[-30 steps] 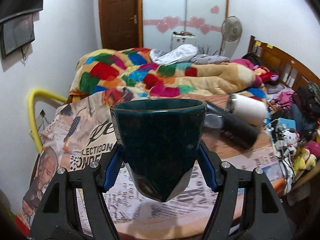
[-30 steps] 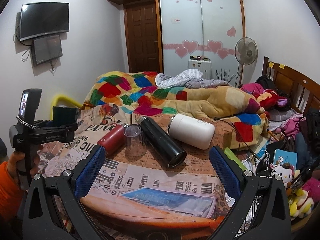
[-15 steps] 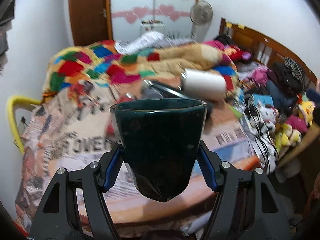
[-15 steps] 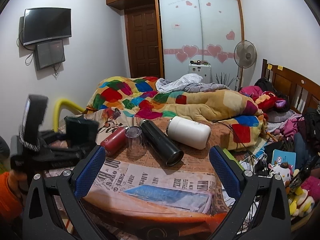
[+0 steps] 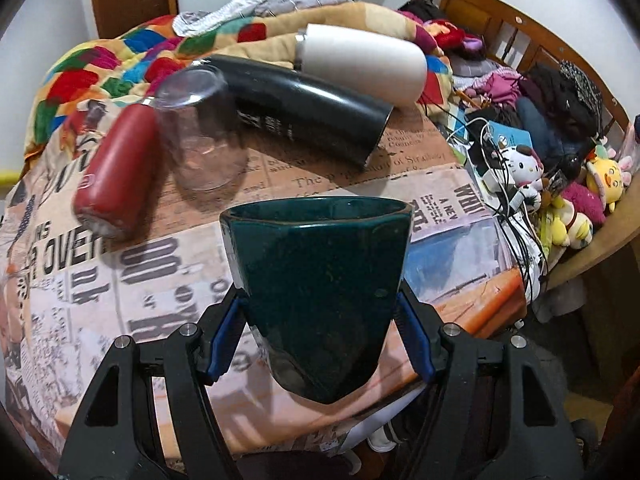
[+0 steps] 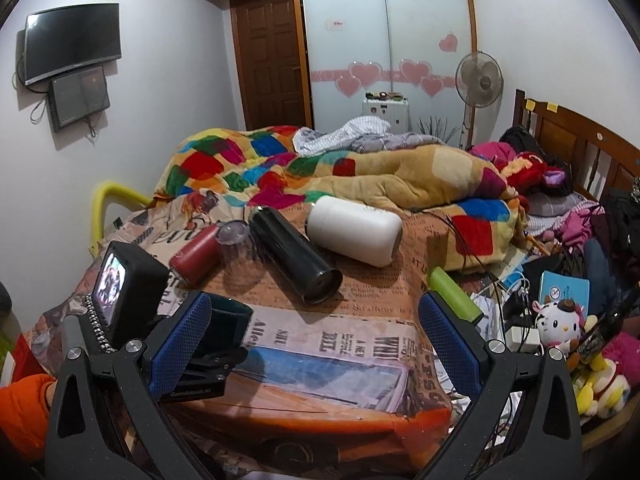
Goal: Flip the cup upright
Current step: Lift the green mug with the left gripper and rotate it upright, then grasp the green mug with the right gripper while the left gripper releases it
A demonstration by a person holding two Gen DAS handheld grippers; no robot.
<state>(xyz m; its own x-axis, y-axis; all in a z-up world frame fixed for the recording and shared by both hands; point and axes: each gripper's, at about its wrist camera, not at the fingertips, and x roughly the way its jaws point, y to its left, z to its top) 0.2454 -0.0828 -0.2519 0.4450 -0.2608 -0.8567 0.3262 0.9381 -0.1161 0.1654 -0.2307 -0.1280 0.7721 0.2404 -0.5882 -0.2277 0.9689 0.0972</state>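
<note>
This is a bedroom in a lived-in home. A bed with a wooden headboard (image 6: 576,136) fills the far side, heaped with a patchwork quilt (image 6: 248,168) and crumpled clothes. Behind it stands a sliding-door wardrobe (image 6: 384,36) decorated with pink heart stickers, beside a dark wooden door (image 6: 272,60). A flat television (image 6: 72,42) hangs on the left wall, and a standing fan (image 6: 479,80) sits near the far right corner. Plush toys (image 6: 560,320), cables and a tangle of clothing crowd the right edge of the newspaper-print covered table (image 6: 360,344), which carries several drinking flasks lying on their sides.
</note>
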